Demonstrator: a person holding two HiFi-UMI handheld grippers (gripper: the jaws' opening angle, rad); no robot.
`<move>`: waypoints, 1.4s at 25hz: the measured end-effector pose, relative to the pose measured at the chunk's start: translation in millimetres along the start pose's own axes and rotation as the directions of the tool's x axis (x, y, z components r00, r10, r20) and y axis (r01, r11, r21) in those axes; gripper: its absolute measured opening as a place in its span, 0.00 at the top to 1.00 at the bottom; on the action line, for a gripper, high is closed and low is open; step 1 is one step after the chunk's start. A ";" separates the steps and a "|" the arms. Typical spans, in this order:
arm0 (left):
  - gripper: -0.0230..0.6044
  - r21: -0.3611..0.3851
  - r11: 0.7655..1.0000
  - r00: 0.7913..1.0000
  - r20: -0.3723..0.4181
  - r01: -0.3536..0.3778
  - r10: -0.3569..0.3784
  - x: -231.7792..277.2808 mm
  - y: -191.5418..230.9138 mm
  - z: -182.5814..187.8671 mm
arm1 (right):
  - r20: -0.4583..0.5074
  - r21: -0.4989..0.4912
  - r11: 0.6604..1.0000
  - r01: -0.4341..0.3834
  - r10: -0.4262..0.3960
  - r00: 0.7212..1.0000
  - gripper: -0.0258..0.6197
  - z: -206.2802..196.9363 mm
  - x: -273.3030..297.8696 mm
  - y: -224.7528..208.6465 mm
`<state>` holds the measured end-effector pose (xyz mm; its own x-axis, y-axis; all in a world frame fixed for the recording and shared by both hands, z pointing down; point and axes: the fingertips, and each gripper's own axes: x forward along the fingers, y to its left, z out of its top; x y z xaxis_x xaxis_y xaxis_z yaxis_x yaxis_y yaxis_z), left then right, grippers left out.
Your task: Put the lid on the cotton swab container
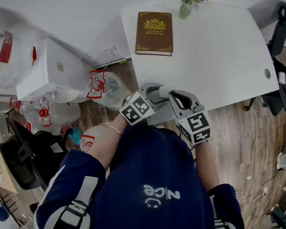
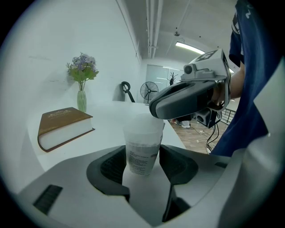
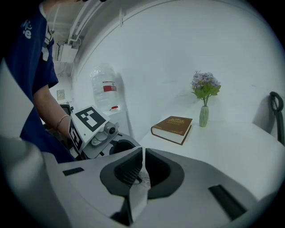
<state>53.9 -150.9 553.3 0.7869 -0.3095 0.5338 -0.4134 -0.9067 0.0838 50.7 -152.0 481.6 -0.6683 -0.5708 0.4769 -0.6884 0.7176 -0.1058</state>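
Left tool: your left tool [image 2: 142,165] sits low in the centre of the left gripper view. Its jaws stand wide, with both pads against the sides of the container.
Container: the container [image 2: 142,149] is a clear cup with a printed label. It stands upright between those pads. In the head view it is at mid-frame, where your two tools meet at the table's near corner. I cannot tell whether its base rests on the table.
Lid: a pale, cloudy lid [image 2: 143,124] lies across the container's mouth, a little wider than the cup. I cannot tell whether it is pressed fully home.
Right tool: your right tool [image 3: 141,171] has its jaws nearly together, clamped on a thin pale edge that appears to be the lid's rim. In the left gripper view this tool comes in from the upper right, and its tip meets the top of the lid.
Table: the white table [image 2: 107,133] stretches away behind the container.
Book: a brown hardback book [image 2: 64,127] lies flat at mid-left of the left gripper view, well apart from the container.
Vase: a slim green vase [image 2: 81,100] stands upright beyond the book, near the table's far edge, holding purple flowers [image 2: 81,66].
Floor: at the left of the head view, water bottles [image 1: 105,87] stand beside a white cabinet [image 1: 51,69].
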 end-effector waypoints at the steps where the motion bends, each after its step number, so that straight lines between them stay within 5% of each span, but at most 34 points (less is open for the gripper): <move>1: 0.56 0.000 1.000 1.000 -0.001 0.001 -0.001 0.1 -0.4 -0.1 | 0.002 -0.010 1.000 0.009 -0.009 1.000 0.88 -0.3 -0.2 0.7; 18: 0.56 -0.012 1.000 1.000 -0.007 0.009 -0.009 0.8 -0.1 -0.5 | -0.021 -0.200 0.974 0.110 -0.117 0.993 0.88 -1.3 2.9 9.1; 23: 0.56 -0.007 1.000 1.000 -0.009 0.012 -0.012 2.0 -2.4 0.9 | -0.060 0.022 0.999 0.025 -0.023 0.998 0.88 -4.8 -0.7 2.6; 28: 0.57 -0.009 1.000 1.000 -0.017 0.016 -0.016 2.8 -1.8 0.4 | -0.091 -0.027 1.000 -0.006 0.003 0.996 0.88 -5.2 -5.6 6.9; 32: 0.57 -0.013 1.000 1.000 -0.021 0.019 -0.019 2.5 -1.1 0.4 | -0.049 0.083 0.996 -0.021 0.025 0.998 0.88 -6.7 -11.4 4.0; 35: 0.57 -0.012 1.000 1.000 -0.022 0.014 -0.015 1.8 -1.1 -0.1 | -0.033 0.052 0.999 -0.011 0.012 0.999 0.88 -4.3 -14.9 3.3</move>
<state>55.8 -150.5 554.2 0.7827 -0.2900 0.5507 -0.4075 -0.9076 0.1013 59.6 -139.4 478.0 -0.6671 -0.5482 0.5044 -0.6950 0.7019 -0.1561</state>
